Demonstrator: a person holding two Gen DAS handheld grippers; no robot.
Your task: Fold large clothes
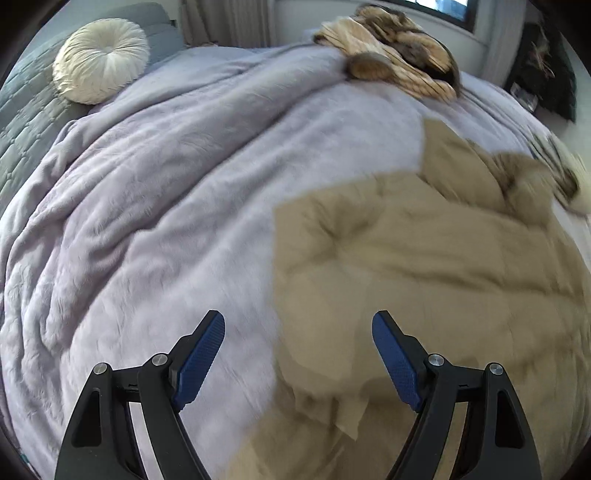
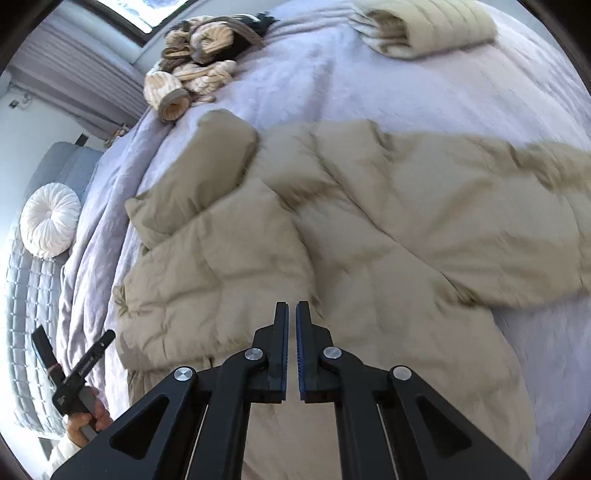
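A tan puffy quilted coat (image 2: 369, 221) lies spread on the lavender blanket (image 2: 369, 92) of a bed, one sleeve (image 2: 207, 158) bent toward the far left. It also shows in the left wrist view (image 1: 424, 266) at the right. My left gripper (image 1: 298, 325) is open and empty, hovering above the coat's left edge where it meets the blanket (image 1: 166, 184). My right gripper (image 2: 292, 308) has its jaws nearly together with a thin gap, nothing visibly between them, above the coat's near middle. The left gripper and the hand holding it show at the lower left of the right wrist view (image 2: 79, 373).
A heap of striped beige and dark clothes (image 2: 199, 62) (image 1: 399, 55) lies at the bed's far side. A folded cream quilted garment (image 2: 424, 26) sits at the far right. A round white pillow (image 1: 101, 61) (image 2: 50, 225) rests on grey quilted bedding (image 1: 26, 122).
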